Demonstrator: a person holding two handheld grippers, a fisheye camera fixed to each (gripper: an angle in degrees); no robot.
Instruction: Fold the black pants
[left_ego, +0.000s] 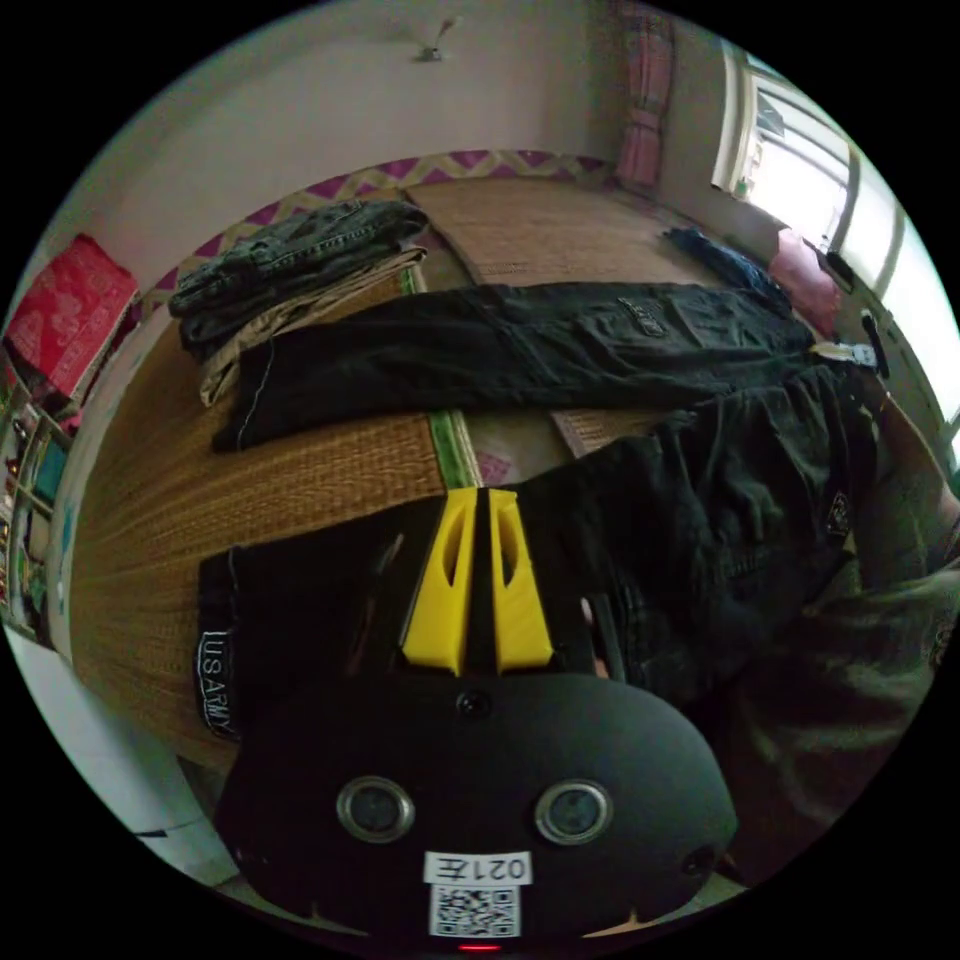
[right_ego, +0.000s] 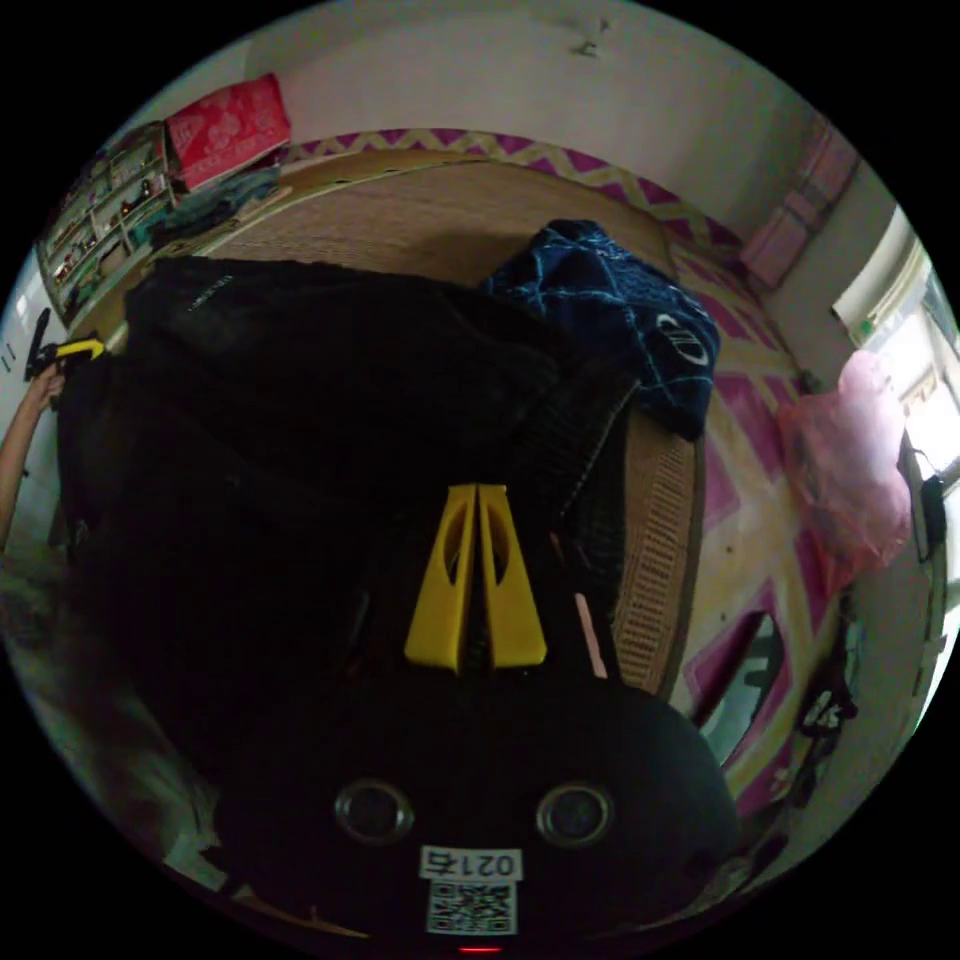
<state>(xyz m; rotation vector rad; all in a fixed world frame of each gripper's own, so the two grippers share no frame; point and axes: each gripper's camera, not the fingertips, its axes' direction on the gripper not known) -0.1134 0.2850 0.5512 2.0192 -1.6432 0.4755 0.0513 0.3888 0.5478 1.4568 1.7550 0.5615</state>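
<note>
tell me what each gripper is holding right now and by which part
The left gripper is shut on the black pants at a leg cuff edge. The right gripper is shut on them too; which part cannot be told.

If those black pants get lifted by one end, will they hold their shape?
Probably not. The black pants look like soft cloth, bunched into folds near the left hand-held gripper, so they would likely sag. Being cloth, they seem unlikely to slip on the woven mat.

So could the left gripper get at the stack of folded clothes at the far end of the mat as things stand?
Probably not right away. The left gripper appears shut on the black pants, which stretch across the woven mat between it and the folded stack. It would likely need to release first.
</note>
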